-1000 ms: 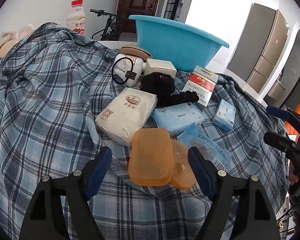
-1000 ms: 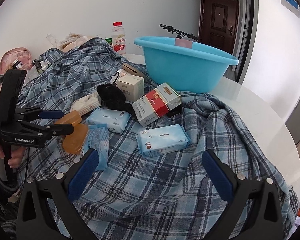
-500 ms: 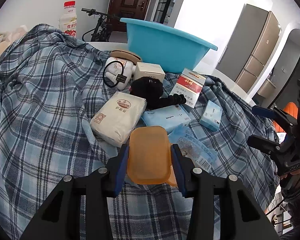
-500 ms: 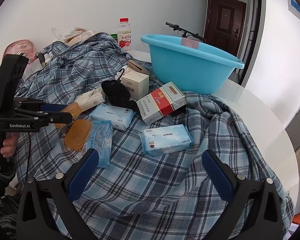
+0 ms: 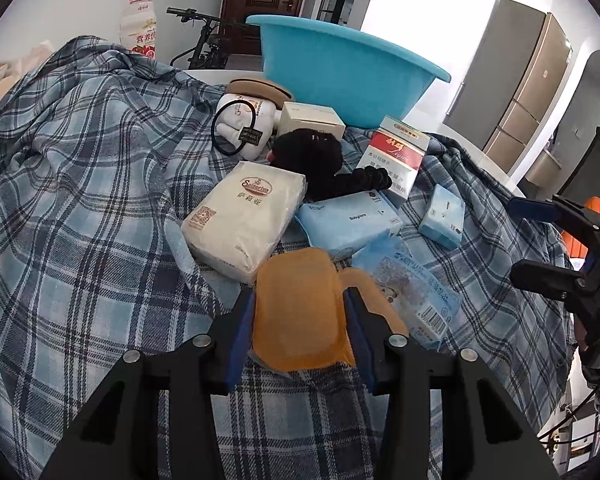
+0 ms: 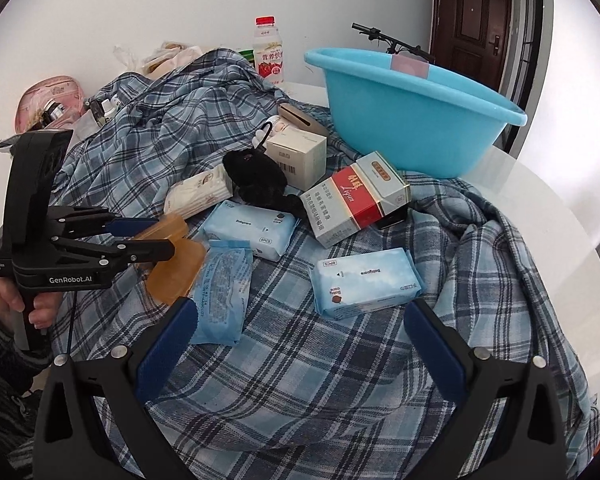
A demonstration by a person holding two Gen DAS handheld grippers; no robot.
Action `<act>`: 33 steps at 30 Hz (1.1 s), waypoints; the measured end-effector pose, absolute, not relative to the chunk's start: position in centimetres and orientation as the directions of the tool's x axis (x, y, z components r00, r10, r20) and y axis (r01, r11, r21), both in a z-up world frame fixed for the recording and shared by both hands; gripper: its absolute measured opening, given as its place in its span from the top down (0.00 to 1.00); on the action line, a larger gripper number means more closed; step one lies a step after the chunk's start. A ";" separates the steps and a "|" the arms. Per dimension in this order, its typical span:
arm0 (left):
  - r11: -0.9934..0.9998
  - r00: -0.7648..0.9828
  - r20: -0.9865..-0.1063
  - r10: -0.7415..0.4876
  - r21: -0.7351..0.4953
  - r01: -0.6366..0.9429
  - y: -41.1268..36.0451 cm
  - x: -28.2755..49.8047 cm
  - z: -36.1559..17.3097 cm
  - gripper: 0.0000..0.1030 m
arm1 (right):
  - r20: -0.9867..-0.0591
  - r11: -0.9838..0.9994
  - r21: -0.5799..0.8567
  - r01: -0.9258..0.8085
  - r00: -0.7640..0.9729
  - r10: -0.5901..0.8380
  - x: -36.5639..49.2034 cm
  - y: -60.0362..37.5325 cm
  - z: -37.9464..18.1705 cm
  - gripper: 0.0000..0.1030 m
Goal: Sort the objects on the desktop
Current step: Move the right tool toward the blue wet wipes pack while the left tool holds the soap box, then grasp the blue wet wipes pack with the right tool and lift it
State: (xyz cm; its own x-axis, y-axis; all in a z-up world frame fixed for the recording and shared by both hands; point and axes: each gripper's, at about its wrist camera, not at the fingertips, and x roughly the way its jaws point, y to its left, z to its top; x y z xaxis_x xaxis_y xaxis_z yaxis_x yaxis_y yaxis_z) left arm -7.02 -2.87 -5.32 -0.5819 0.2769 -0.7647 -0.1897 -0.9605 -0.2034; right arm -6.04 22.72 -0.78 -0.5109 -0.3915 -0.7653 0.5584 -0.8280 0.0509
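Left wrist view: my left gripper (image 5: 298,312) clamps the orange lid (image 5: 296,312), jaws just eased; right gripper (image 6: 300,332) gapes wide, blue basin (image 6: 404,120) at one o'clock.

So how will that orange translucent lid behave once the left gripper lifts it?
The orange lid, gripped by the left gripper, looks thin, probably light and slightly flexible. Its glossy plastic may slip. The matching tray underneath seems separate, likely staying behind.

"GenRobot.AI" on left tongs (image 6: 140,236), "Babycare" on blue tissue pack (image 6: 364,280), "Saiterya" on white bag (image 5: 244,216)
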 end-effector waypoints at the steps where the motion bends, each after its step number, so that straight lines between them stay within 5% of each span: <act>1: -0.963 -0.584 -0.766 0.269 -0.195 -0.187 -2.8 -7.1 -5.4 0.42 | -0.768 -0.827 0.052 0.560 -0.507 -0.391 -6.1 22.6 -0.8 0.00; 5: -0.960 -0.577 -0.768 0.278 -0.212 -0.181 -3.0 -7.2 -5.5 0.39 | -0.771 -0.824 0.028 0.566 -0.512 -0.378 -6.0 22.2 -0.8 0.00; 7: -0.954 -0.574 -0.763 0.298 -0.228 -0.192 -3.1 -7.1 -5.4 0.57 | -0.770 -0.823 0.029 0.567 -0.512 -0.380 -6.0 22.1 -0.8 0.00; 16: -0.952 -0.588 -0.749 0.305 -0.238 -0.192 -3.6 -6.1 -4.2 0.57 | -0.773 -0.820 0.027 0.571 -0.509 -0.380 -6.1 21.9 -0.5 0.00; 24: -0.955 -0.598 -0.745 0.296 -0.248 -0.164 -4.9 -6.0 -3.2 0.57 | -0.795 -0.769 0.179 0.614 -0.370 -0.481 -6.1 19.2 -2.4 0.00; 30: -0.973 -0.636 -0.736 0.231 -0.171 -0.156 -4.7 -4.6 -2.6 0.57 | -0.808 -0.732 0.078 0.677 -0.387 -0.445 -4.6 16.6 -3.4 0.01; 33: -0.975 -0.645 -0.732 0.222 -0.164 -0.149 -4.5 -4.4 -2.5 0.57 | -0.818 -0.713 0.002 0.701 -0.409 -0.404 -4.1 15.6 -3.9 0.11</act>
State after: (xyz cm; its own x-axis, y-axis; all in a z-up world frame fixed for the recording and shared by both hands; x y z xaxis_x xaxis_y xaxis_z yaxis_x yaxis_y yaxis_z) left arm -4.37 -4.52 -2.46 -0.6447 0.2218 -0.7315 -0.1491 -0.9751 -0.1642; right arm -4.08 15.57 -3.94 -0.4093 -0.4044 -0.8179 0.7013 -0.7129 0.0016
